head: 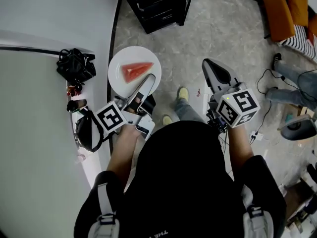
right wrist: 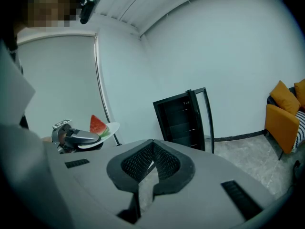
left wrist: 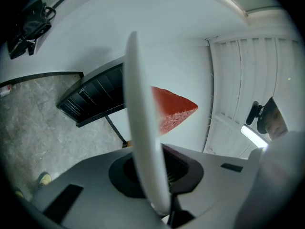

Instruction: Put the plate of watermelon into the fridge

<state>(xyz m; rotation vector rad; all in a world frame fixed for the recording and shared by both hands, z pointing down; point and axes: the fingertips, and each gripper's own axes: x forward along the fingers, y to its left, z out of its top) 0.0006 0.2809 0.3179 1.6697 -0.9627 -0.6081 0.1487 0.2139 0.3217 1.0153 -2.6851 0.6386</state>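
My left hand-held gripper (head: 148,81) is clamped on the near rim of the white plate (head: 119,66), which juts out ahead of its jaws above the floor. The watermelon wedge (head: 137,71) lies on the plate just beyond the jaw tips. Only one edge is pinched, so I judge the best course is a level wrist and a steady pace, or the wedge could slide towards the far rim. Ahead of the plate and a little to the right stands a black cabinet (head: 158,4) whose door seems to stand open; I take it for the fridge. The plate should go in flat onto a shelf, clear of that door. My right hand-held gripper (head: 207,66), well to the right of the plate, is closed on nothing and free to steady the door.
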